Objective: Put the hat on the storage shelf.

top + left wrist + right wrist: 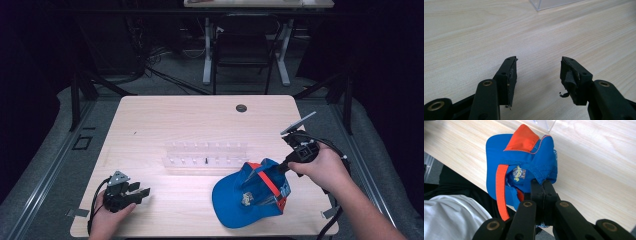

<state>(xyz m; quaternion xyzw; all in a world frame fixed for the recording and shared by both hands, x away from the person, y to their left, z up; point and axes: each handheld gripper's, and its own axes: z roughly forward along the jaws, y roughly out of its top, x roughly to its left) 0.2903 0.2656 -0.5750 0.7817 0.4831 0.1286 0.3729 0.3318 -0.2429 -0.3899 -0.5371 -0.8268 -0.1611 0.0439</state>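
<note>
Right gripper [543, 185] is pinching the rim of a blue fabric cap with an orange strap and orange panel [251, 194], jaws pressed together on the cloth. In the high view the cap is hanging upside down from those jaws, its lower edge seemingly touching the pale wooden table [190, 120] near the front right corner. Pick-up looks done; placing is left.

A clear plastic rack with a row of pegs [205, 154] is standing mid-table, just behind the cap and apart from it. It is the likely destination, judging by the layout; nothing is hanging on it yet.

Left gripper [538, 71] is resting on the table well left of the rack's front, jaws standing apart with nothing between them, far from the cap.
</note>
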